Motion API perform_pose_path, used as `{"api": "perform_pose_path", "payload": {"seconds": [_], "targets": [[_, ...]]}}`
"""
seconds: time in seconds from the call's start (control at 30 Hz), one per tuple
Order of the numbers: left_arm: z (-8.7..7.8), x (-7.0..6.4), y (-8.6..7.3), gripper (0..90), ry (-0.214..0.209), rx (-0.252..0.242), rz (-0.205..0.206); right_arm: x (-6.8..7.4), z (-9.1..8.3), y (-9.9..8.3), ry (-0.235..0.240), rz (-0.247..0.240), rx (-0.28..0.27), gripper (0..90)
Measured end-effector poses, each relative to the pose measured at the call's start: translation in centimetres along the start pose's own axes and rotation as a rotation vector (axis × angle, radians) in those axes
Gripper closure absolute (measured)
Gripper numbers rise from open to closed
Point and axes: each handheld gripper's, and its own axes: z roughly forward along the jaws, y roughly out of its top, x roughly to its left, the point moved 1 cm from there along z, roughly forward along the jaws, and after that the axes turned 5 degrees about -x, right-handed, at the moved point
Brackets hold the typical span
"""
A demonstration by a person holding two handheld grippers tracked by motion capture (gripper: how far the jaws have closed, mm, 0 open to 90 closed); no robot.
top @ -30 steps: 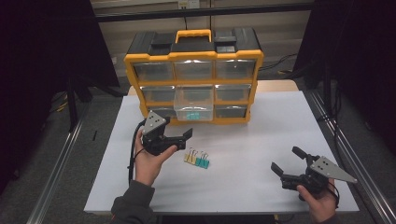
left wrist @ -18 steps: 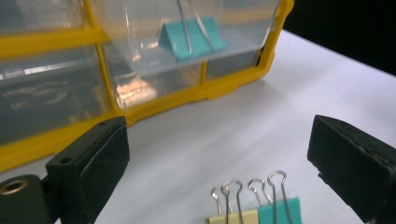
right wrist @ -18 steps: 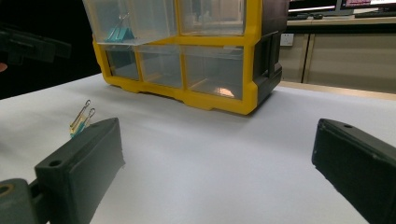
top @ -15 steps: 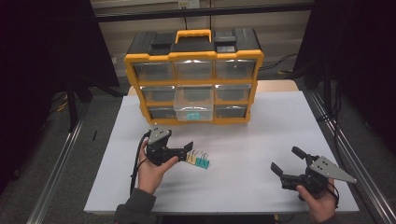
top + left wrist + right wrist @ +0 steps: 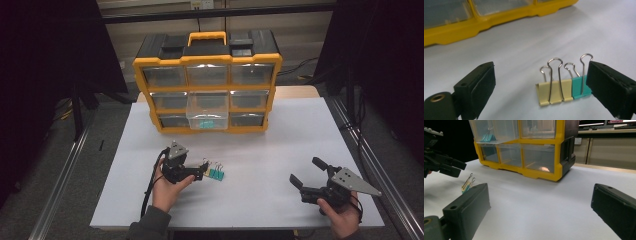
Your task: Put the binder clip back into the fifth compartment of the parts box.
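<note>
White paper covers the table [image 5: 300, 130], with dark curtains on both sides and a yellow organizer [image 5: 207, 82] standing at the far edge. Its middle drawer [image 5: 207, 111] is pulled out toward the near side and has teal clips in it. Two binder clips lie side by side, touching, near the left-centre of the table: a cream clip [image 5: 554, 92] and a teal clip [image 5: 580, 86], wire handles up.

The left gripper [image 5: 200, 172] sits low at the clips with its jaws wide apart, straddling them and holding nothing; in its own view the right jaw stands just beside the teal clip's handle. The right gripper [image 5: 307, 175] rests near the right edge, well apart from the clips, jaws also wide and empty.

The risk, as I judge it, is that closing from here would catch both clips together, or pinch only a springy wire handle, so a clip could twist, slide on the smooth paper or flick away.
</note>
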Motion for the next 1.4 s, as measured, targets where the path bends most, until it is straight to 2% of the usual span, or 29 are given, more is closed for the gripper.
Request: {"api": "perform_pose_path", "payload": {"seconds": [0.07,0.13,0.23,0.3,0.47,0.57,0.63,0.7,0.77,0.83,0.9,1.03,1.17,1.27,1.3,1.37,1.4], "targets": [[0.2,-0.1,-0.2,10.4,0.003,0.032,0.014,0.0,0.0,0.0,0.006,-0.004,0.001,1.6],[0.6,-0.3,-0.3,11.0,-0.002,0.036,0.001,0.0,0.0,0.0,0.004,-0.005,0.002,1.6],[1.0,-0.6,-0.6,13.4,-0.014,0.072,0.017,0.0,0.0,0.0,0.008,-0.006,0.002,1.6],[1.3,-0.7,-0.7,16.0,-0.017,0.091,0.008,-0.1,0.0,0.0,0.005,-0.006,0.003,1.6],[1.6,-0.8,-1.0,21.5,-0.012,0.114,0.011,-0.1,0.0,0.0,0.006,-0.004,-0.001,1.6],[1.8,-1.0,-1.1,25.0,-0.025,0.12,0.0,-0.1,0.0,-0.1,0.012,-0.003,0.006,1.6],[1.9,-1.1,-1.2,29.8,-0.025,0.124,0.009,0.0,0.0,-0.1,0.012,-0.004,0.005,1.6],[2.0,-1.0,-1.2,30.7,-0.025,0.142,0.017,0.0,0.0,0.0,0.008,-0.005,0.003,1.6],[2.0,-1.0,-1.2,31.3,-0.024,0.138,0.007,-0.1,0.0,0.0,0.005,-0.005,0.0,1.6],[1.9,-0.8,-1.2,34.5,-0.024,0.151,0.023,-0.1,0.0,0.0,0.004,-0.005,-0.002,1.5],[2.0,-0.8,-1.3,35.2,-0.016,0.145,0.005,-0.1,0.0,0.0,0.003,-0.005,-0.003,1.6],[1.9,-0.7,-1.4,38.1,-0.007,0.14,-0.005,0.0,0.0,0.0,0.004,-0.005,-0.001,1.5],[2.0,-0.8,-1.4,41.8,0.0,0.132,0.011,0.0,0.0,0.0,0.003,-0.007,-0.002,1.6],[2.0,-0.7,-1.4,41.8,0.001,0.158,0.054,0.0,0.0,0.0,0.009,-0.009,0.001,1.6],[2.0,-0.7,-1.4,42.4,0.005,0.155,0.049,0.0,0.0,0.0,0.011,-0.008,0.0,1.5],[2.0,-0.7,-1.4,49.2,0.008,0.135,0.027,0.0,0.0,0.0,0.008,-0.003,-0.002,1.6],[1.9,-0.4,-1.3,49.5,0.001,0.15,0.044,0.0,0.0,0.0,0.009,-0.007,0.001,1.6]]}}
